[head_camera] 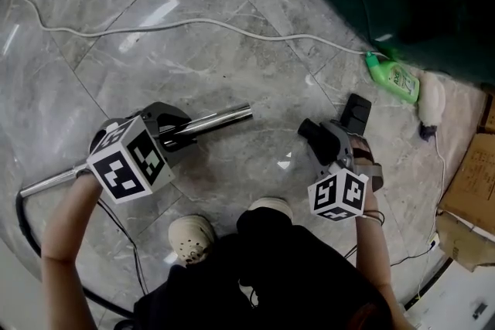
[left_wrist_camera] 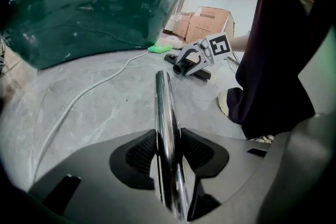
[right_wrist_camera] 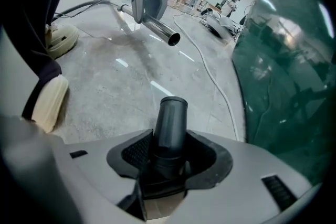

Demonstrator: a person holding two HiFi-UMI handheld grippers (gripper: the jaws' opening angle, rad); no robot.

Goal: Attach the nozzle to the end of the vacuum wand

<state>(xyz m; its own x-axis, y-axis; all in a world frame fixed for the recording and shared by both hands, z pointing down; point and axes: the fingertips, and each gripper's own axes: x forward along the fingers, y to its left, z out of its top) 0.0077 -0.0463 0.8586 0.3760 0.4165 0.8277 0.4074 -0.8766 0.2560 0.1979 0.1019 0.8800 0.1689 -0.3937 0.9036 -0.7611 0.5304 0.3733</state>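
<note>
The left gripper's [left_wrist_camera: 169, 149] pads are clamped on the vacuum wand [left_wrist_camera: 164, 107], one ribbed pad on each side of the chrome tube, which runs straight out between them. The right gripper's [right_wrist_camera: 169, 155] pads sit closed against the nozzle [right_wrist_camera: 172, 118], gripping the dark round collar near its base, so the collar's open mouth stands clear beyond the jaws.

Out from the fingers, in the head view, the wand is held low over the marble floor [head_camera: 232, 35] in front of the person. The nozzle is off to the right of it, well apart, with bare tile between them.

Both parts look to be in hand and the joining has not begun, so I judge this to be the line-up step before insertion. The next move calls for bringing the collar's mouth to the wand's open end [head_camera: 247, 113] with the two axes on one line, then pushing along that line. A small tilt would likely jam the rims rather than let them slide together.

The wand's long axis runs from lower left to upper right in the head view, open end toward the nozzle side. The collar's axis points up and to the left there — roughly toward the wand's end, but angled across its line rather than along it. The right hand would need to swing it round before the push.
</note>
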